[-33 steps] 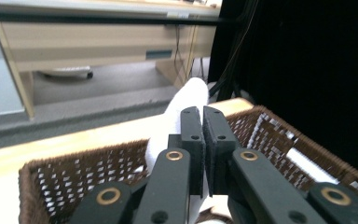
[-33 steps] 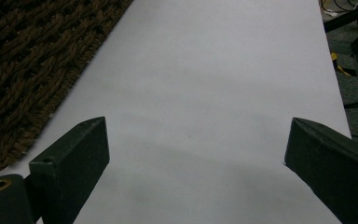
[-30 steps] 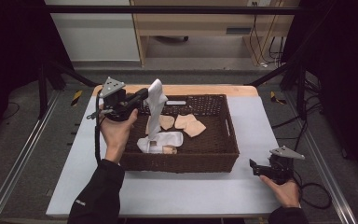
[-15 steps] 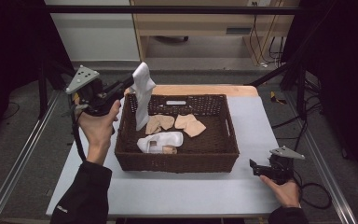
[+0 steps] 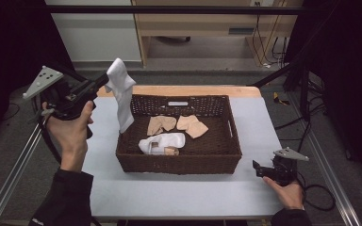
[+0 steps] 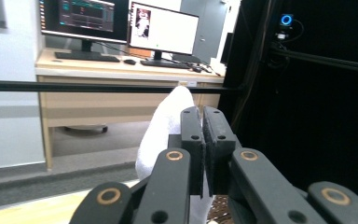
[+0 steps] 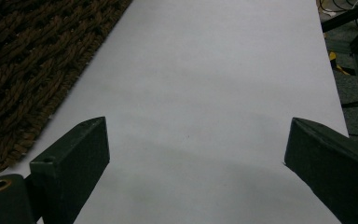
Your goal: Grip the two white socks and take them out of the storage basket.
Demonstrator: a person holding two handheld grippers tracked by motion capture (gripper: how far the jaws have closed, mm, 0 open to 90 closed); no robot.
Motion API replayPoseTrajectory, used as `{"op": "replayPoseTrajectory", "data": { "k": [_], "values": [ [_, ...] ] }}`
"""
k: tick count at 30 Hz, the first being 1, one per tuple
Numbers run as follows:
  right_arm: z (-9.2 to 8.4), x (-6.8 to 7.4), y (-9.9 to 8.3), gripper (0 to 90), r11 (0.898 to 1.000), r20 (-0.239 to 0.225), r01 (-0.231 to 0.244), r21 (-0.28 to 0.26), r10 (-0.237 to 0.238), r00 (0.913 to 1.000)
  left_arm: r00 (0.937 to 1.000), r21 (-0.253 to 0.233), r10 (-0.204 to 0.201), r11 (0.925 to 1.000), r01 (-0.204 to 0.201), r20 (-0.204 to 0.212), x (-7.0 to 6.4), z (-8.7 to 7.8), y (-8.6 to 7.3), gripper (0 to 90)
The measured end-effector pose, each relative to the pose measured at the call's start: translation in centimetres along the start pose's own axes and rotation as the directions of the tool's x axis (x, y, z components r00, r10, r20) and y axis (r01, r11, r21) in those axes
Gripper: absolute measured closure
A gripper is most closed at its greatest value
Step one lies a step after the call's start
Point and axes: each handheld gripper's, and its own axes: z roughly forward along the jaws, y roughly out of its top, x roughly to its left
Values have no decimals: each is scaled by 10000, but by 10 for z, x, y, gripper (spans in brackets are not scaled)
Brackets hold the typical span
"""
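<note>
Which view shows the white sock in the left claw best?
The high view: the white sock hangs full length from the left claw, beside the basket. The left gripper view shows just a bulge beside the shut jaws.

White sock in left claw

A sock hangs over the basket's left rim; three more socks lie inside.
</note>
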Motion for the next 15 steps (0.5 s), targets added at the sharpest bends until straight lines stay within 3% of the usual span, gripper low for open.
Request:
{"op": "replayPoseTrajectory", "data": {
  "k": [8,15],
  "values": [
    [0,0,0,68,10000,4,4,21,-4,10000,9986,-224,-266,9994,256,-451,27,-27,-4,870],
    [-1,0,0,69,9999,65,-7,-109,8,10000,9936,-289,-679,9974,655,-902,53,-47,-21,870]
  ]
}}
